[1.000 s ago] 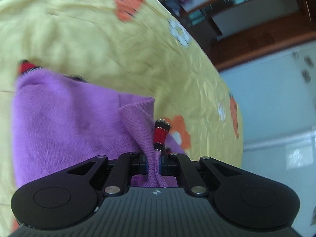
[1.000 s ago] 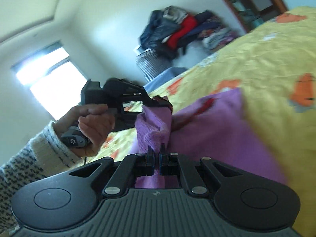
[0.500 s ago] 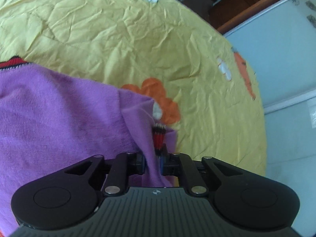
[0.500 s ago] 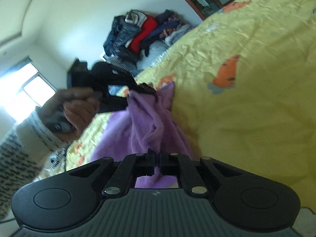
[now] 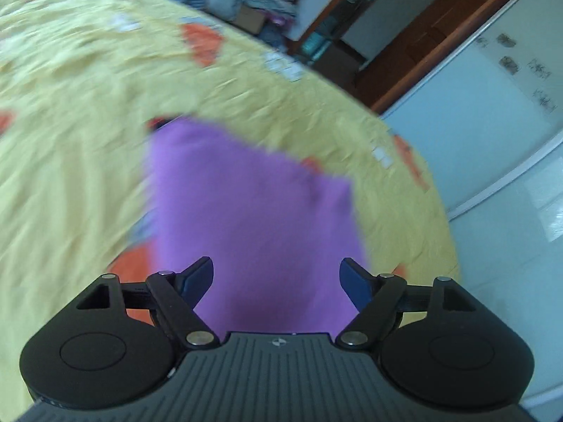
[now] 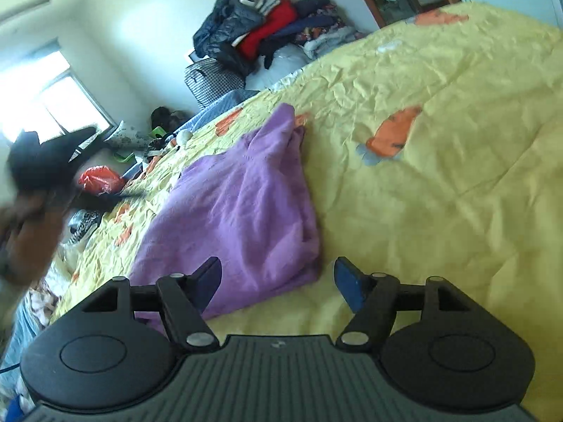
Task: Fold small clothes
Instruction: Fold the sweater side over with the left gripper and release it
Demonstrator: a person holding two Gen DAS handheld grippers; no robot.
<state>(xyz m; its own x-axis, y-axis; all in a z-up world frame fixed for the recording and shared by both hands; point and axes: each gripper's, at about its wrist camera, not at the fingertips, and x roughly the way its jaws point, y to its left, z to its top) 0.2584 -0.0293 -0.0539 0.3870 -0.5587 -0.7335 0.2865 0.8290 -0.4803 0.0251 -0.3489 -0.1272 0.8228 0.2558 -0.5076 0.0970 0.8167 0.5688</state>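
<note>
With both sets of jaws having just been opening, nothing sits between the pads on either side: left gripper (image 5: 277,274) spread wide above the purple sweater (image 5: 253,211), right gripper (image 6: 278,277) equally wide, hovering at the garment's near corner with cloth showing behind the gap but not pinched. Sweater lies loose on the yellow bedspread (image 5: 70,147), folded over into a rough rectangle. From the left wrist its long axis runs straight away from the tool, near end under the fingers, far end showing a scrap of red trim (image 5: 158,121). From the right wrist the same garment (image 6: 239,207) stretches away up and to the left; its right edge is a rounded fold, and its near hem lies just ahead of the left-hand finger. Left wrist view is motion-blurred, so edge detail is soft. Judgement: left tool is centred over the cloth, right tool sits at its corner, so a cross fold would likely want both at the near hem, carrying it toward the trim end. Other hand (image 6: 24,225) shows blurred at the left of the right view.
</note>
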